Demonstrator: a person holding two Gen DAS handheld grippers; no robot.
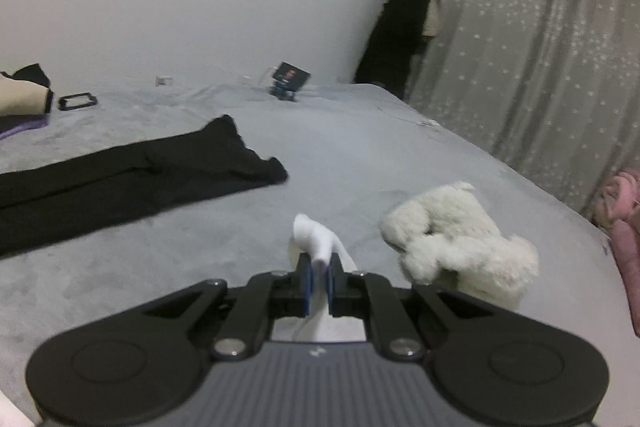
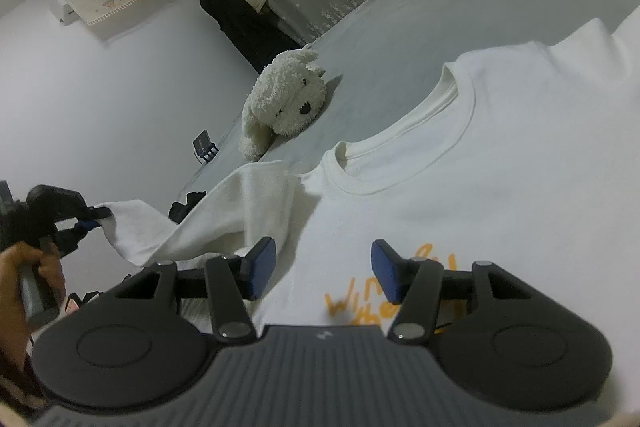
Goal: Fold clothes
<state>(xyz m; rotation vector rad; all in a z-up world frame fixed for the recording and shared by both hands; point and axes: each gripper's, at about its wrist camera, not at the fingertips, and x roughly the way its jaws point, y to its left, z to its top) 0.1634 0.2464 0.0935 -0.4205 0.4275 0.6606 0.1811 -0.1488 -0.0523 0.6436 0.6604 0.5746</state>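
Left wrist view: the left tongs (image 1: 319,269) pinch a white sleeve (image 1: 314,241) of the white T-shirt (image 2: 500,155), lifted over the grey bed (image 1: 360,155). The right tongs (image 2: 324,273) gape wide above the shirt's chest, over orange lettering (image 2: 352,301) too blurred to read. A plush dog (image 2: 284,103) lies just beyond the collar; black trousers (image 1: 132,175) lie well apart.

Left gripper (image 1: 319,277): jaws closed on white cloth, held by a hand (image 2: 38,275) at 9 o'clock. Right gripper (image 2: 323,273): jaws apart, holding nothing.
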